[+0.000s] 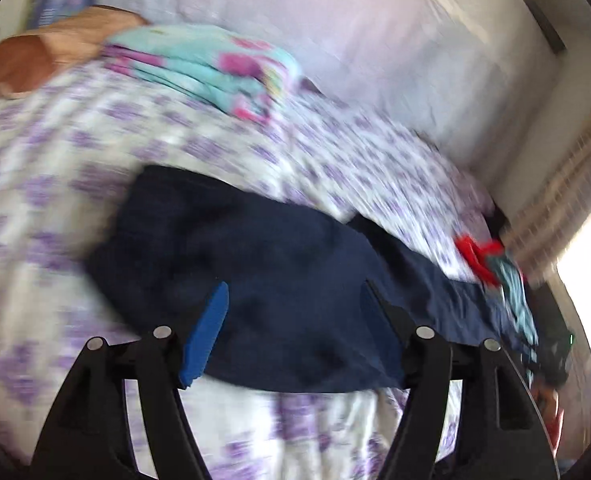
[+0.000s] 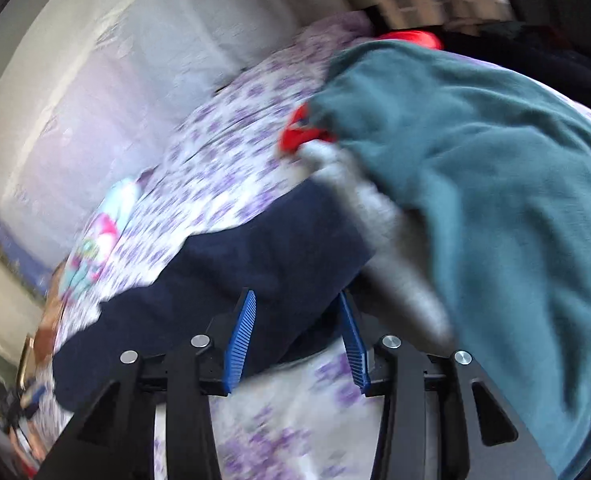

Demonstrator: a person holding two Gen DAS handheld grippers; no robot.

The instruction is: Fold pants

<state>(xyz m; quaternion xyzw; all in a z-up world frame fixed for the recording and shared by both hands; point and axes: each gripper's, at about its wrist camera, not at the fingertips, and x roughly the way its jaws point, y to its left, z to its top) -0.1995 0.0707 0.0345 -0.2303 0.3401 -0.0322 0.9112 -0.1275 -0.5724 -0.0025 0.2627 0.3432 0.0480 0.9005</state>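
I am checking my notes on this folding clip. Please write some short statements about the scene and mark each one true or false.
1. The navy pants lie on a purple-patterned bedsheet. True.
2. The left gripper is shut on the pants. False: its jaws stand apart, pressing nothing.
3. A teal garment lies beside the pants. True.
4. The right gripper holds a red item. False: its jaws are open; the red item lies farther away.

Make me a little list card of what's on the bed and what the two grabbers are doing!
surface: bed with purple-flowered sheet
pants: navy pants, lying on the sheet
left gripper: open, over the pants
right gripper: open, at the pants' edge
beside pants: teal garment
further back: folded turquoise-and-pink cloth
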